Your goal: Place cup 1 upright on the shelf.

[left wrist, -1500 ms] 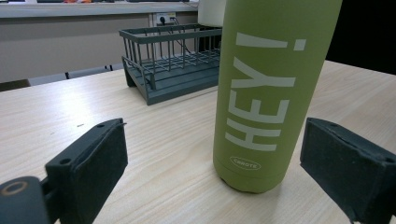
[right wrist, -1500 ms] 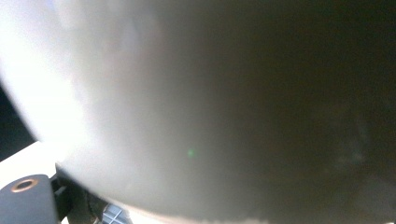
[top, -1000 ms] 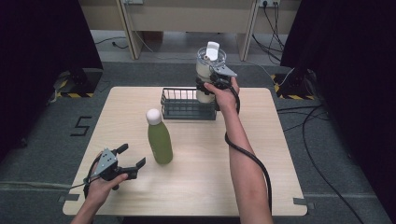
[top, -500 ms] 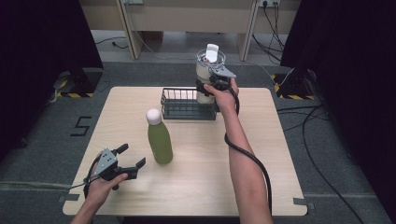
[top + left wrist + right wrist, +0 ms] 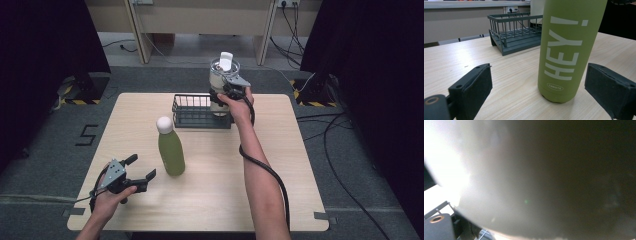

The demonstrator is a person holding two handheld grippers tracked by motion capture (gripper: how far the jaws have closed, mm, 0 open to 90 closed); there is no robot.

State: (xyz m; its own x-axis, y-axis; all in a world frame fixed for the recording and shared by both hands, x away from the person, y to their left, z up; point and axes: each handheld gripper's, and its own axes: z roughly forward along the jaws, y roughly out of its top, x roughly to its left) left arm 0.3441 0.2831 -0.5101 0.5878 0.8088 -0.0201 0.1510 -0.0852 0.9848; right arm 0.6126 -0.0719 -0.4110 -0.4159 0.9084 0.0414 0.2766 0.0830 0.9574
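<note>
Landmark: grey wire rack [image 5: 200, 111] at the table's [image 5: 300, 165] far side.
White tumbler [image 5: 221, 85]: upright at the rack's right end; whether it stands inside the rack or is lifted is hidden by the hand.
Right gripper [image 5: 225, 92]: clamped on the tumbler's side; the jaws are covered, and its own view is a pale blur.
Green bottle [image 5: 170, 147]: upright, nearer than the rack; top cut off in the left gripper view.
Left gripper [image 5: 137, 167]: jaws wide, empty, just left of the bottle.

At frame centre we see an olive-green bottle [image 5: 171, 154] with a white cap [image 5: 164, 124] and white "HEY!" lettering [image 5: 564, 48]. Above it, a dark grey wire basket [image 5: 197, 114] and a cream-white tumbler [image 5: 220, 82]; the table [image 5: 300, 165] is pale wood-grain.
</note>
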